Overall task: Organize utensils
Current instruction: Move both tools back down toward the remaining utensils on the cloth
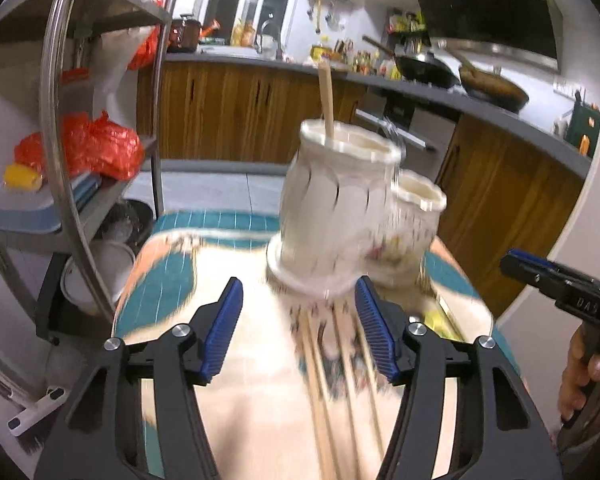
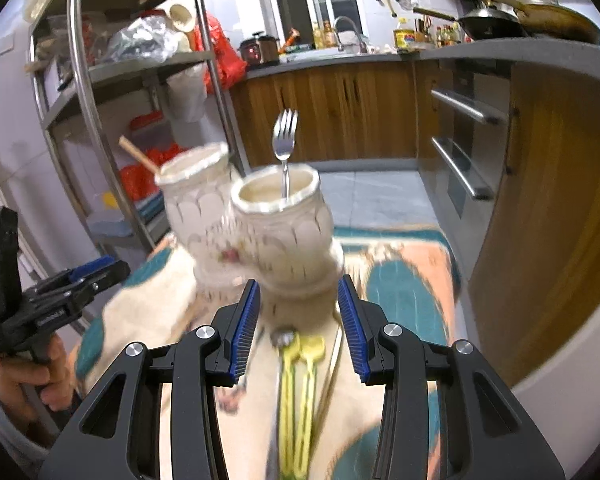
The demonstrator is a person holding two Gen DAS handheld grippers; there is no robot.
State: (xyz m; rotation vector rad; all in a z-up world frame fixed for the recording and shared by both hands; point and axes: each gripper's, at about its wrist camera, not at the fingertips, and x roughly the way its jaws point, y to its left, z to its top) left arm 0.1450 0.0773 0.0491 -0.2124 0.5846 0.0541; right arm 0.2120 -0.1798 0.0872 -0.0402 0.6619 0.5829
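Note:
Two cream ceramic holders stand joined on a patterned cloth. The left holder (image 1: 336, 196) (image 2: 198, 204) holds a wooden chopstick (image 1: 326, 98) (image 2: 138, 155). The right holder (image 1: 414, 220) (image 2: 286, 228) holds a steel fork (image 2: 285, 140). My left gripper (image 1: 298, 326) is open and empty, just short of the left holder, above blurred wooden chopsticks (image 1: 320, 380) on the cloth. My right gripper (image 2: 298, 328) is open and empty in front of the right holder, above two yellow utensils (image 2: 296, 392) and a metal spoon (image 2: 282, 338).
A steel shelf rack (image 1: 60, 120) (image 2: 88, 80) with red bags stands left. Wooden cabinets (image 1: 236, 108) and a grey counter with woks (image 1: 492, 84) run behind. Oven handles (image 2: 464, 108) are at the right. The table edge (image 1: 148, 240) drops to a tiled floor.

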